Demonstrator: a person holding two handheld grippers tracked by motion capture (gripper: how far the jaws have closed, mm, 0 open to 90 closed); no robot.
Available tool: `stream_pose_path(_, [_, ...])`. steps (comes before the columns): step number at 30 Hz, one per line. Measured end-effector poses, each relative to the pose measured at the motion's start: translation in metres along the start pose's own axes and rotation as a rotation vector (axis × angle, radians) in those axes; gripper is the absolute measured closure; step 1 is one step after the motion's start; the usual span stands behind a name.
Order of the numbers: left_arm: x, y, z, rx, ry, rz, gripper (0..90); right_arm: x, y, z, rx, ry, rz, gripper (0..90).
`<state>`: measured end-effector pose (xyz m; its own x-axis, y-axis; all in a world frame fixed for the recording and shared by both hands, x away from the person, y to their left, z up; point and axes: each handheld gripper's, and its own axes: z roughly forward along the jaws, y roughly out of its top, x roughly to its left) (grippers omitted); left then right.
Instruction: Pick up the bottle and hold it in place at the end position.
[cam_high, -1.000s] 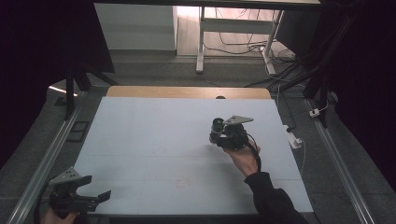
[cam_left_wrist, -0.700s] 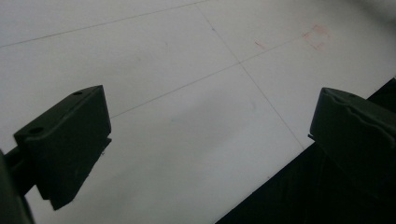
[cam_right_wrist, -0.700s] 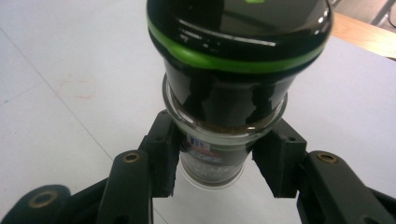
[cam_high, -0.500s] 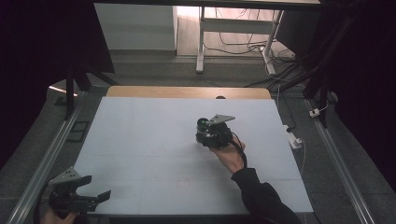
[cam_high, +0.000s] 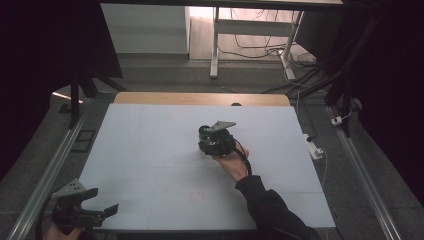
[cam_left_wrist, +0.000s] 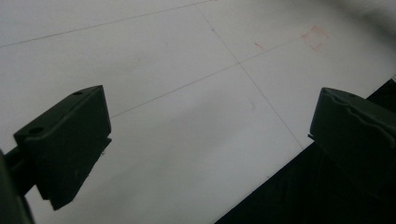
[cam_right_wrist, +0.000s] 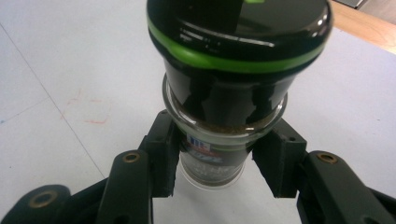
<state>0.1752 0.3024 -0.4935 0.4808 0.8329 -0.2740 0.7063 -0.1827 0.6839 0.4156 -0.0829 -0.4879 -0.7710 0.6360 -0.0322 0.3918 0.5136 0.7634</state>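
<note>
Left tool (cam_high: 95, 209): held by a hand (cam_high: 60, 232) at the near left corner of the worktop (cam_high: 150, 150), over its front edge. In the left gripper view its jaws stand wide apart with nothing between them, and beneath them lie the pale surface, thin grid lines and faint red marks (cam_left_wrist: 314, 37). Right tool (cam_high: 209, 145): held by the right hand (cam_high: 231, 162), dark sleeve (cam_high: 270, 210) behind it, over the middle of the worktop, slightly right of centre, well apart from the left tool. A grey three-cornered plate (cam_high: 221, 125) sits on top. In the right gripper view its jaws are closed against the sides of a glass jar (cam_right_wrist: 219, 140), gripping the clear body below a black cap with a green ring (cam_right_wrist: 233, 58). Brownish contents and a small label show through the glass. A wooden strip (cam_high: 200, 98) borders the far edge of the worktop.
</note>
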Motion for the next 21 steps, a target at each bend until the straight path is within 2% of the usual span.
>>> stream_pose_path(9, [0.000, 0.000, 0.000, 0.001, 0.000, 0.000, 0.0, 0.001, -0.004, 0.011, 0.017, -0.006, -0.010, 52.7])
stream_pose_path(21, [0.000, 0.001, 0.001, 0.002, -0.001, 0.000, 0.0, 0.001, -0.010, 0.016, 0.040, -0.014, -0.023, 52.7])
